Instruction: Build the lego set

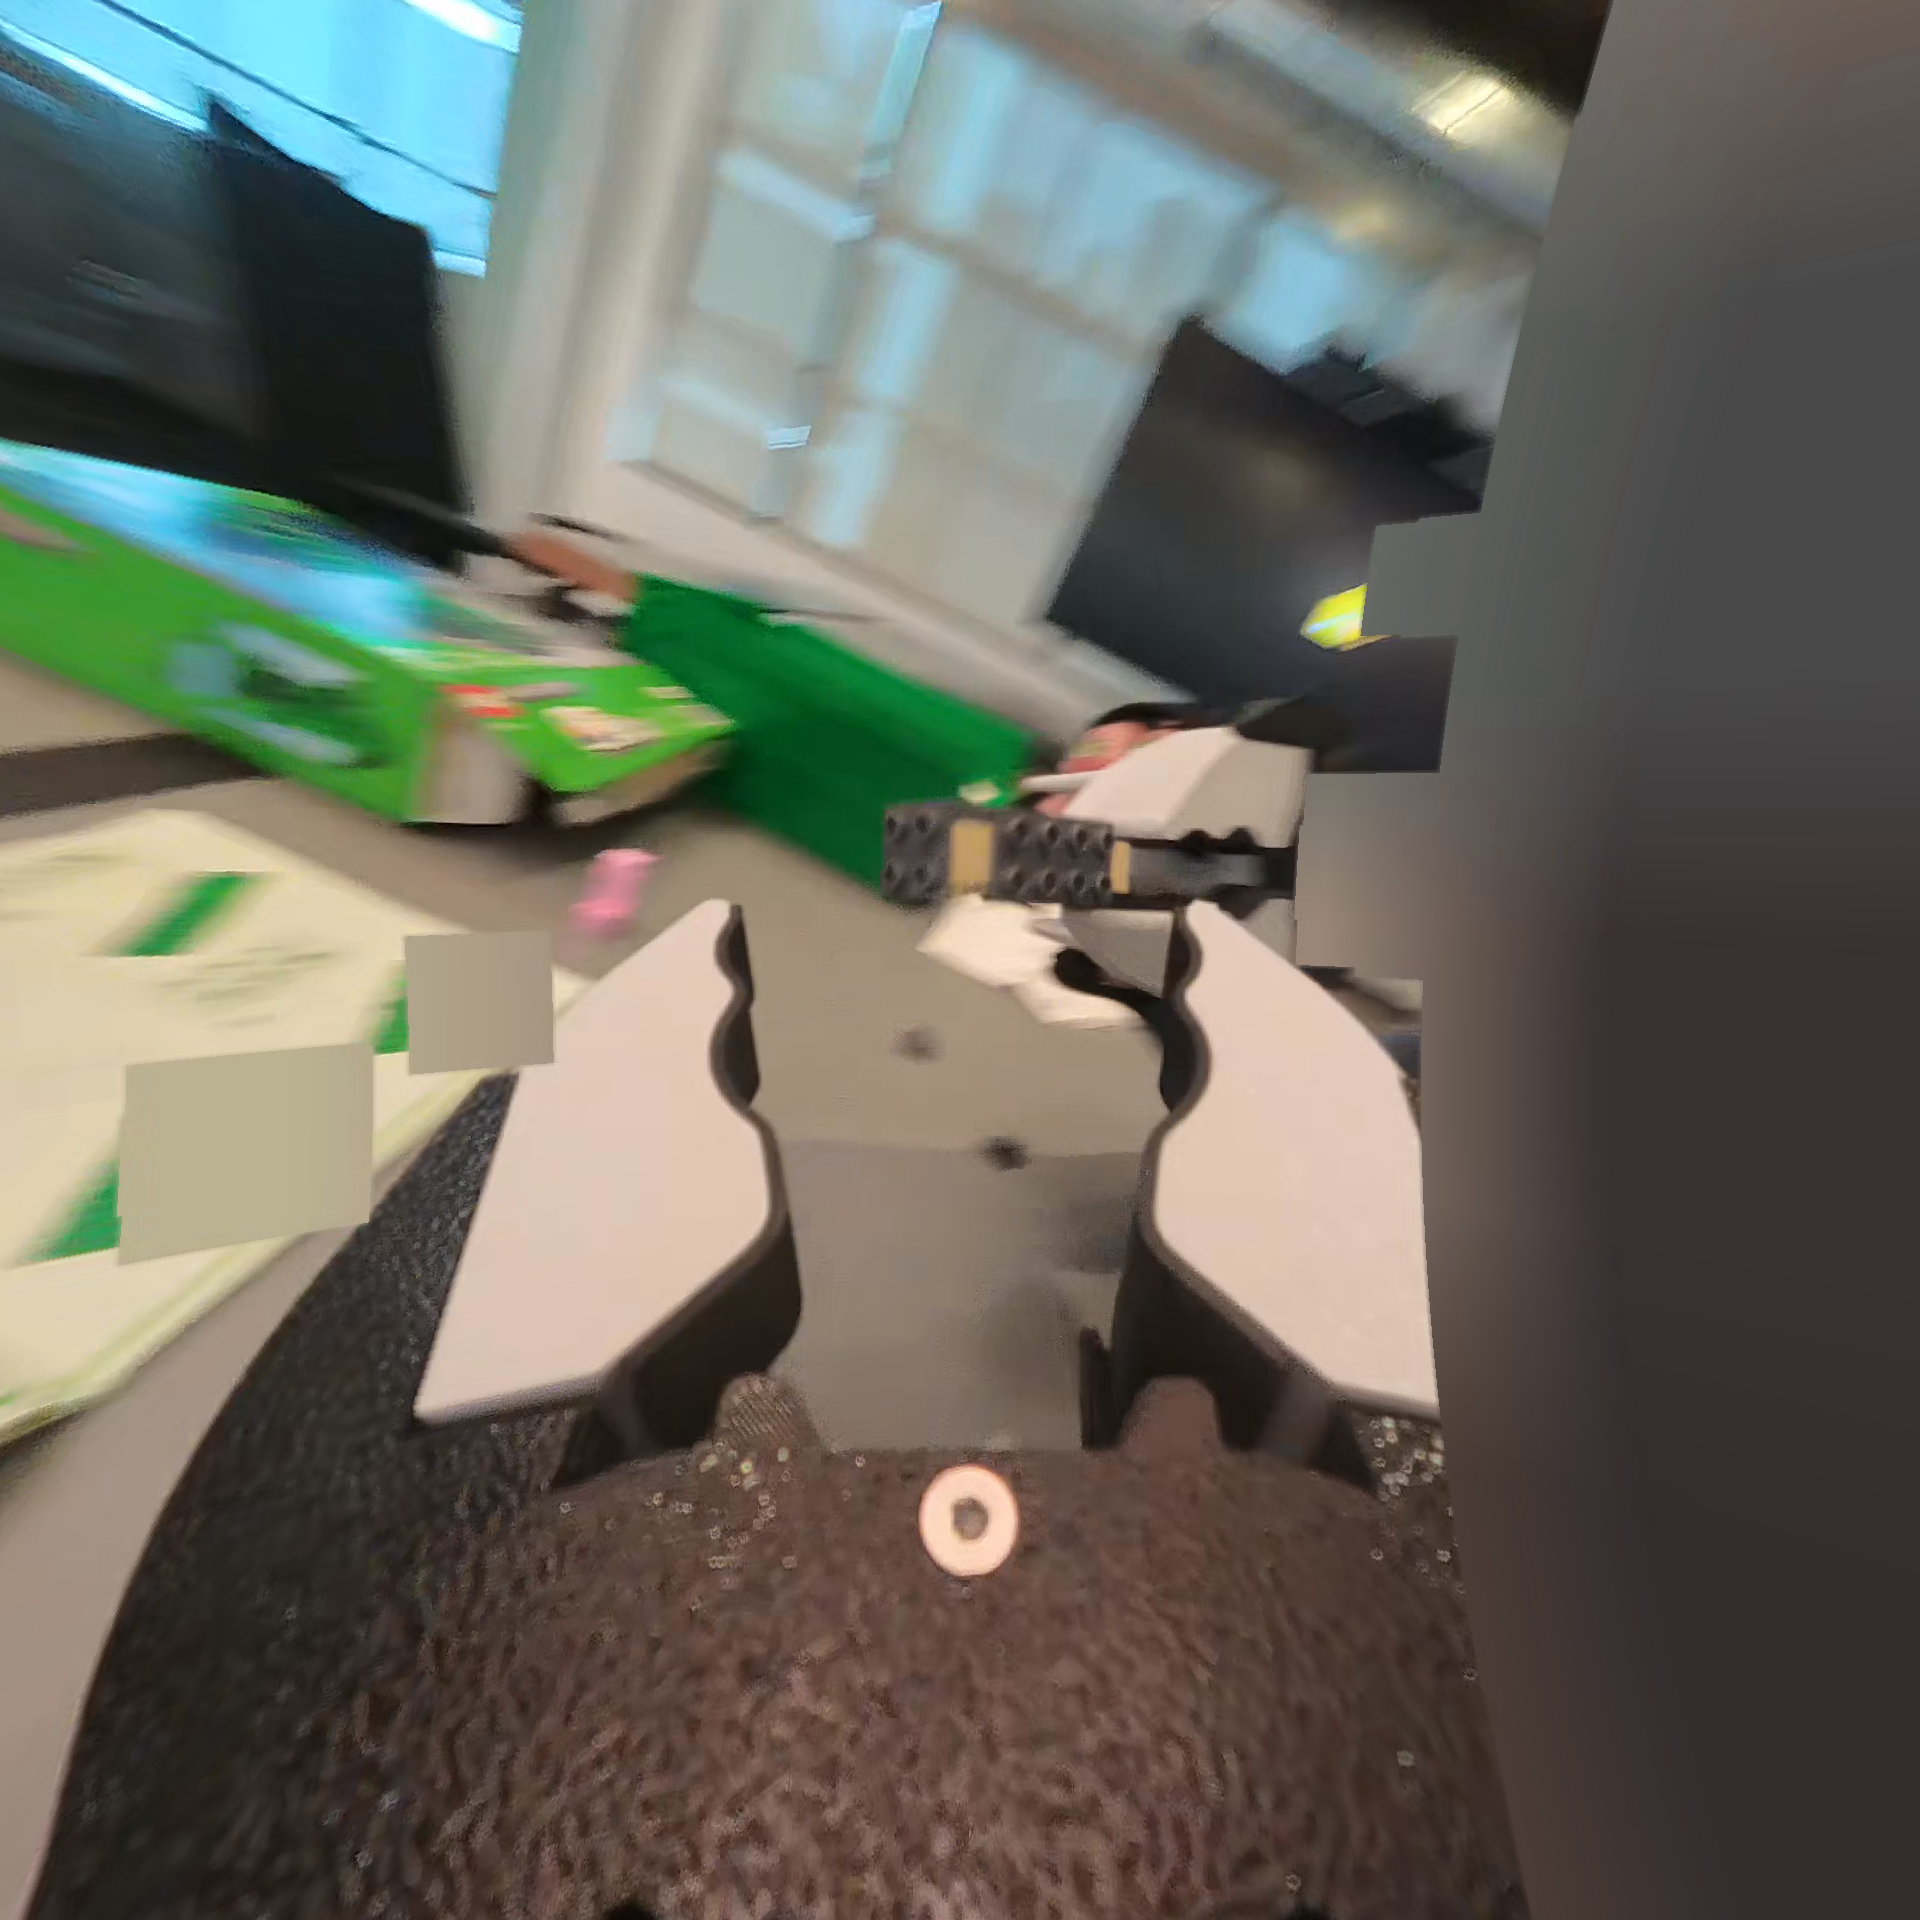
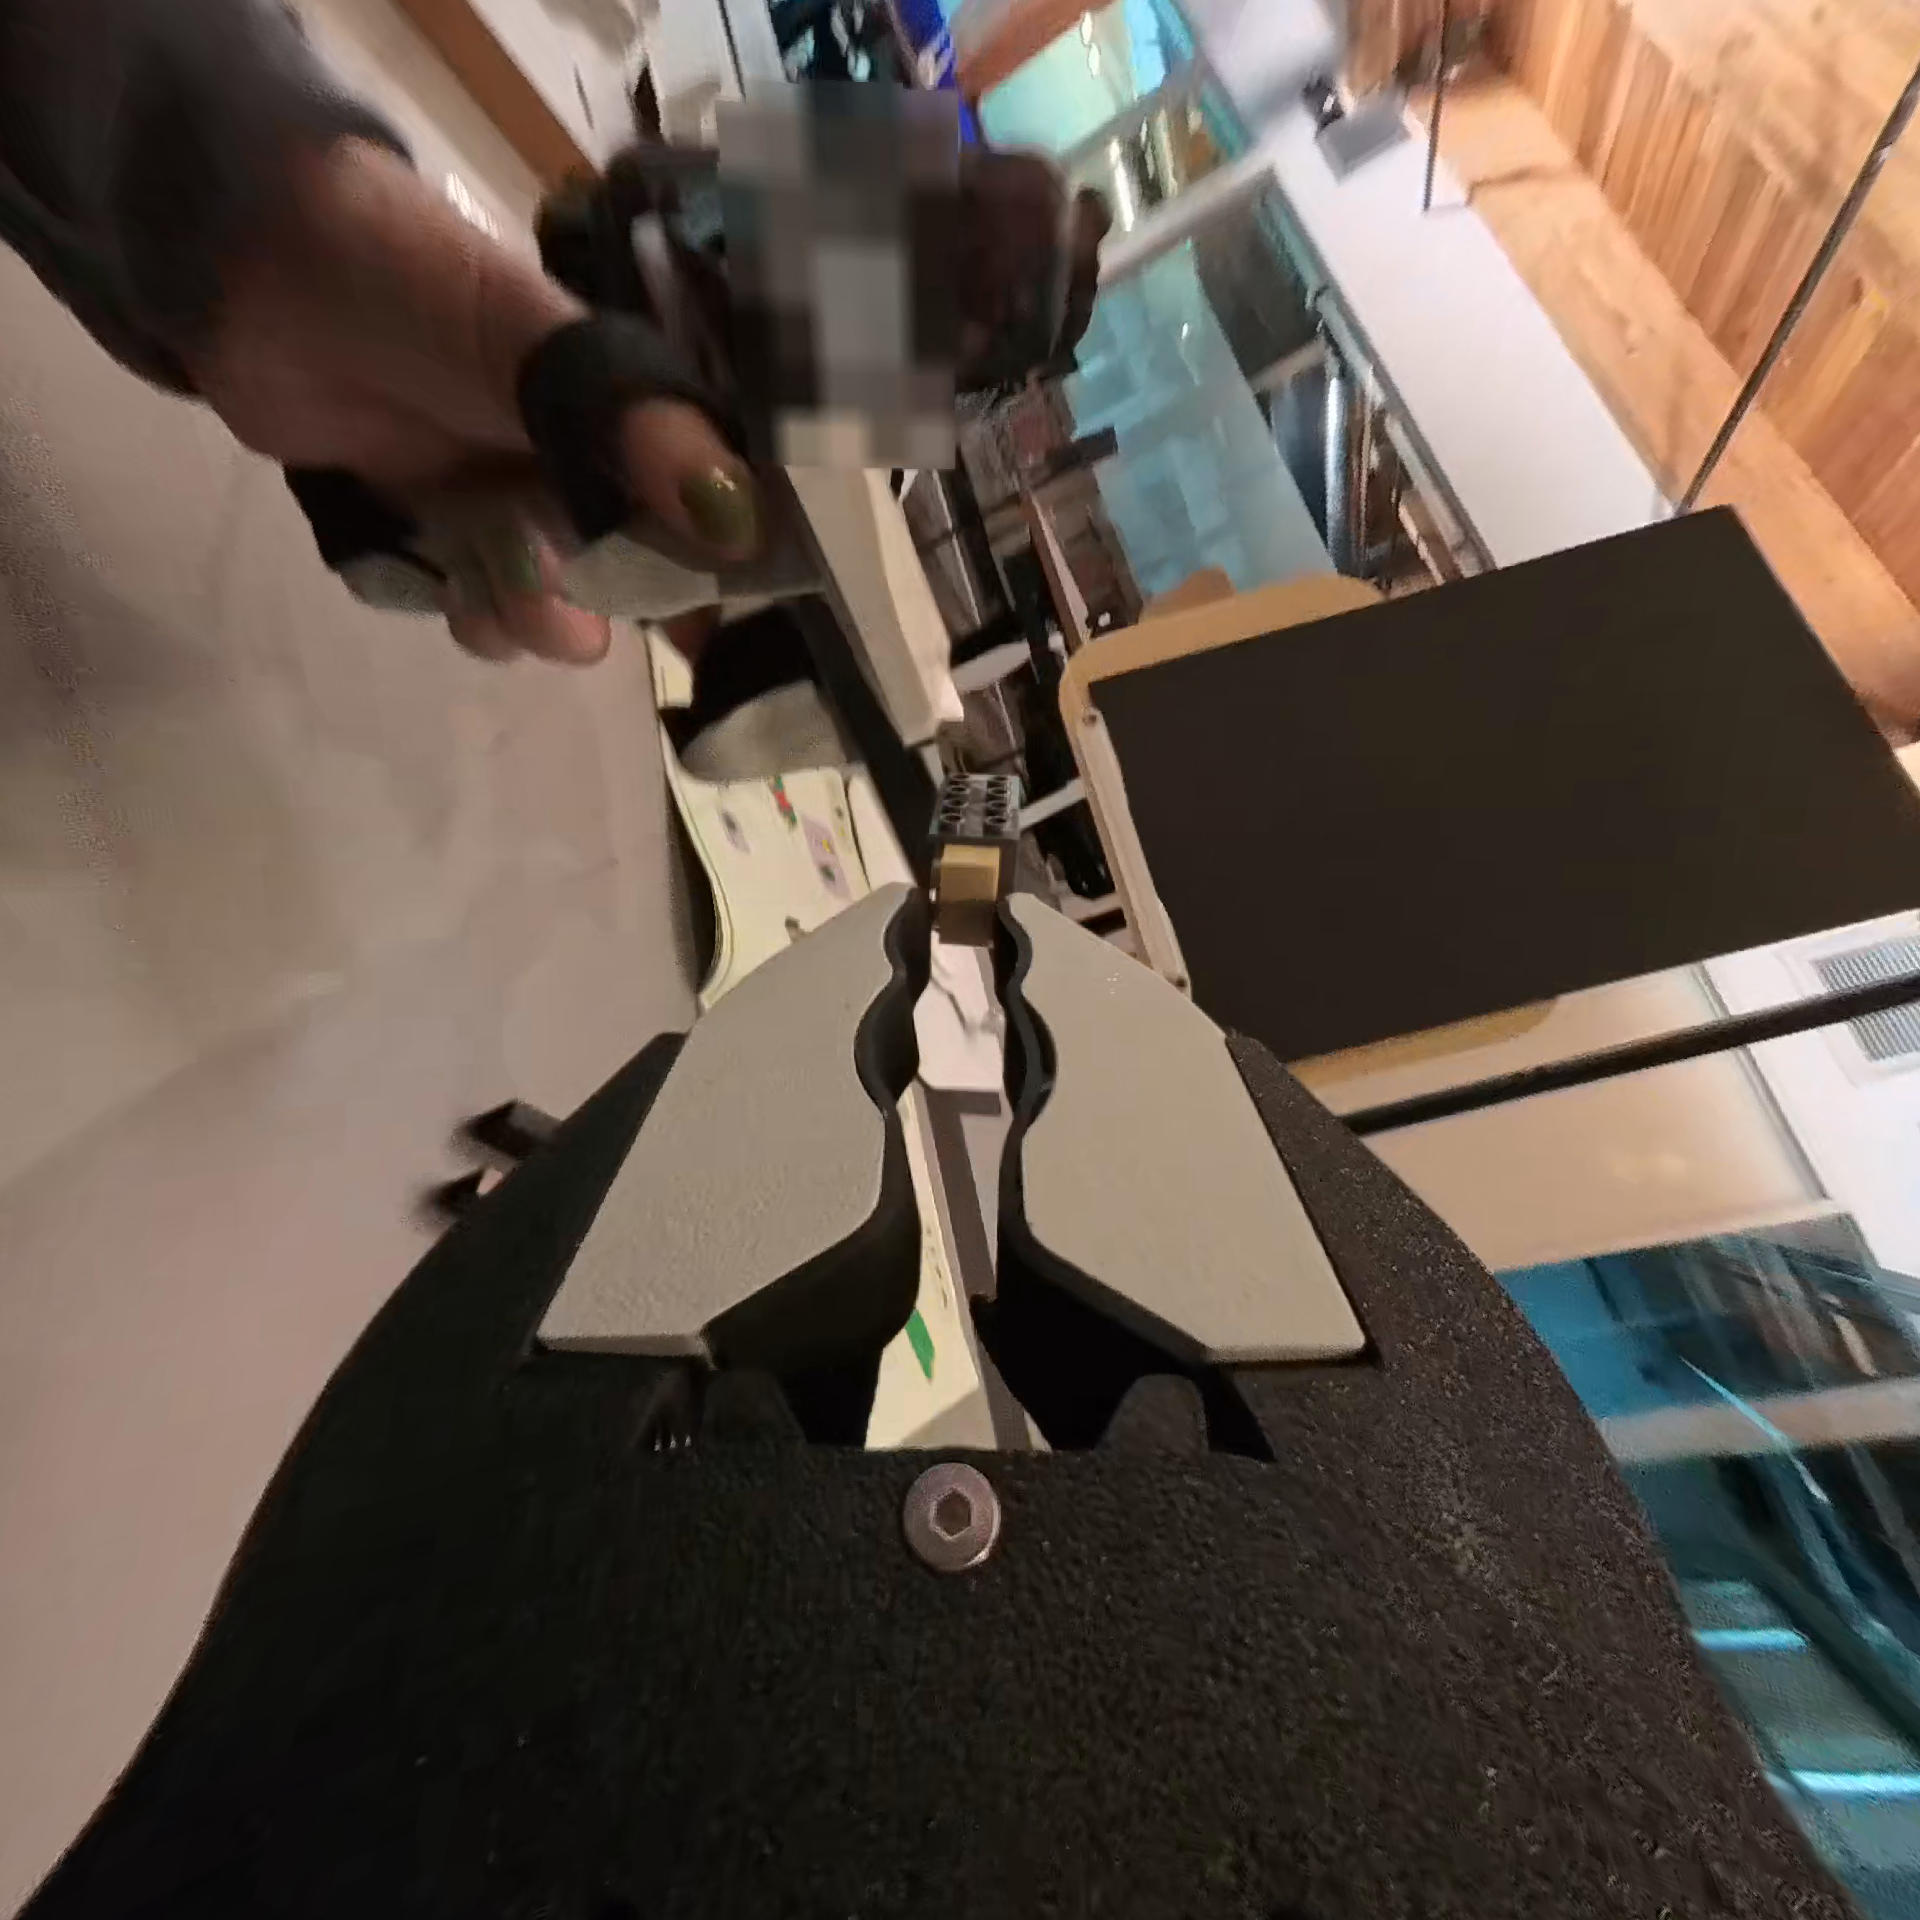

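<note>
My right gripper (image 2: pixel 961 920) is shut on a small black-and-tan lego assembly (image 2: pixel 971 857) and holds it up in the air, its studded black end pointing away. In the left wrist view the same assembly (image 1: pixel 997 857) hangs just beyond my fingertips, held from the right by the right gripper (image 1: pixel 1138 868). My left gripper (image 1: pixel 956 935) is open and empty, its two fingers wide apart just below and in front of the assembly. A hand (image 2: pixel 436 436) holds the left gripper at the upper left of the right wrist view.
A green lego box (image 1: pixel 312 665) and a green baseplate (image 1: pixel 831 748) lie at the back of the grey table (image 1: pixel 727 842). An instruction booklet (image 1: pixel 156 987) lies at the left. A pink piece (image 1: pixel 613 883) and white pieces (image 1: pixel 987 945) lie loose. A black panel (image 2: pixel 1455 810) stands right. My two grippers' fingertips are within a few centimetres of each other.
</note>
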Demonstrator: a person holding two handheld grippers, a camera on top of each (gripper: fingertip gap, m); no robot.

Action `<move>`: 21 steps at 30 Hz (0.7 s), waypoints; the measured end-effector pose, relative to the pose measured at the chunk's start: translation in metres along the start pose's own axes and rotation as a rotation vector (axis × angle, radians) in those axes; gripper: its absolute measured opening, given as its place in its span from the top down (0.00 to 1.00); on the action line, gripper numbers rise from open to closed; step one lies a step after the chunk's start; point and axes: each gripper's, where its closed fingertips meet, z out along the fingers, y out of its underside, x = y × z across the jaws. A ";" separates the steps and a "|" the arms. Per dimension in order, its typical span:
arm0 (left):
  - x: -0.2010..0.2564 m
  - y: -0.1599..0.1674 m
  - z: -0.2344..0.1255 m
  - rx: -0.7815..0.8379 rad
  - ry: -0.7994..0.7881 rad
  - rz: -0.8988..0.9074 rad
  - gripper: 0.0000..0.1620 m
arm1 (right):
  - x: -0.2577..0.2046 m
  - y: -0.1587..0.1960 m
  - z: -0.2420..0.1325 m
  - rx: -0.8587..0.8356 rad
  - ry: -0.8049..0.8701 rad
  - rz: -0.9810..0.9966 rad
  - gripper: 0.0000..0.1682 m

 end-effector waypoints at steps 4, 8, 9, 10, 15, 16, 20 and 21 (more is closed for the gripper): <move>-0.010 0.004 0.002 -0.096 -0.230 0.224 0.53 | -0.009 0.007 0.007 -0.087 -0.002 -0.092 0.93; -0.015 0.006 0.003 -0.172 -0.365 0.368 0.55 | -0.011 0.013 0.012 -0.158 0.012 -0.177 0.94; -0.016 0.006 0.003 -0.183 -0.383 0.382 0.55 | -0.011 0.014 0.013 -0.171 0.013 -0.189 0.94; -0.017 0.007 0.003 -0.194 -0.395 0.391 0.56 | -0.012 0.015 0.013 -0.182 0.011 -0.199 0.94; -0.020 0.013 0.003 -0.244 -0.415 0.373 0.57 | -0.015 0.019 0.013 -0.227 0.022 -0.320 0.94; -0.019 0.014 0.004 -0.245 -0.401 0.353 0.56 | -0.017 0.020 0.013 -0.231 0.020 -0.348 0.94; -0.018 0.019 0.005 -0.264 -0.369 0.321 0.58 | -0.022 0.022 0.014 -0.255 0.021 -0.449 0.94; -0.019 0.020 0.005 -0.271 -0.372 0.325 0.59 | -0.023 0.023 0.015 -0.261 0.022 -0.464 0.94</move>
